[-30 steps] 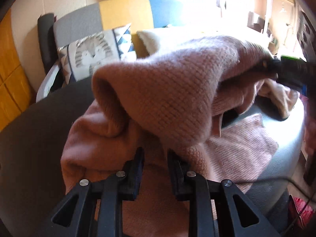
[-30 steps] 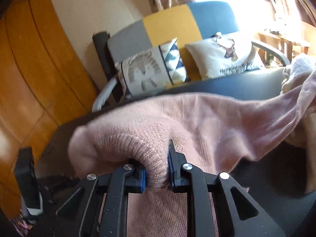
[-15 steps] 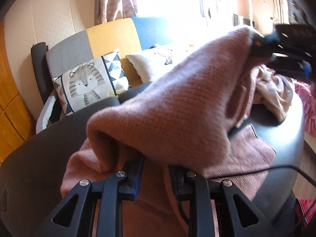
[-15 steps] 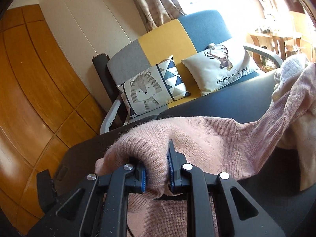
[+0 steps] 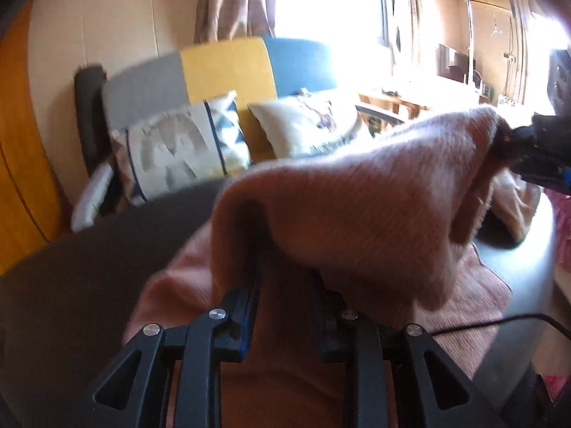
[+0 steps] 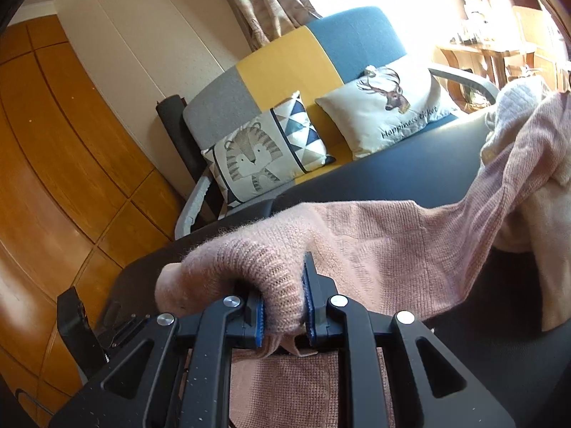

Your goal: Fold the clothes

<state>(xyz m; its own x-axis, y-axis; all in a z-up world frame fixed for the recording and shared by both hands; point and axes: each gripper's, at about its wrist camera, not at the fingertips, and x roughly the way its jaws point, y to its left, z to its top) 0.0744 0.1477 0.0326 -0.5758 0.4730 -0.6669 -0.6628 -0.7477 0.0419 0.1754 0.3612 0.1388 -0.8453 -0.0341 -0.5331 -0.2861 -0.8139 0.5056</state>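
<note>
Right wrist view: two grippers, right gripper [image 6: 283, 315] and left gripper [image 5: 285, 306], each clenched on one pink sweater [image 6: 374, 249].

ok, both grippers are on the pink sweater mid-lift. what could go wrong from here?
1. The left gripper is buried under the pink knit sweater, so its hold can't be confirmed; that edge may slip.
2. The sweater's sleeve lies over the cream knit garment and could drag it along.
3. The right gripper pinches only a small ribbed bunch, which might pull free under tension.
</note>
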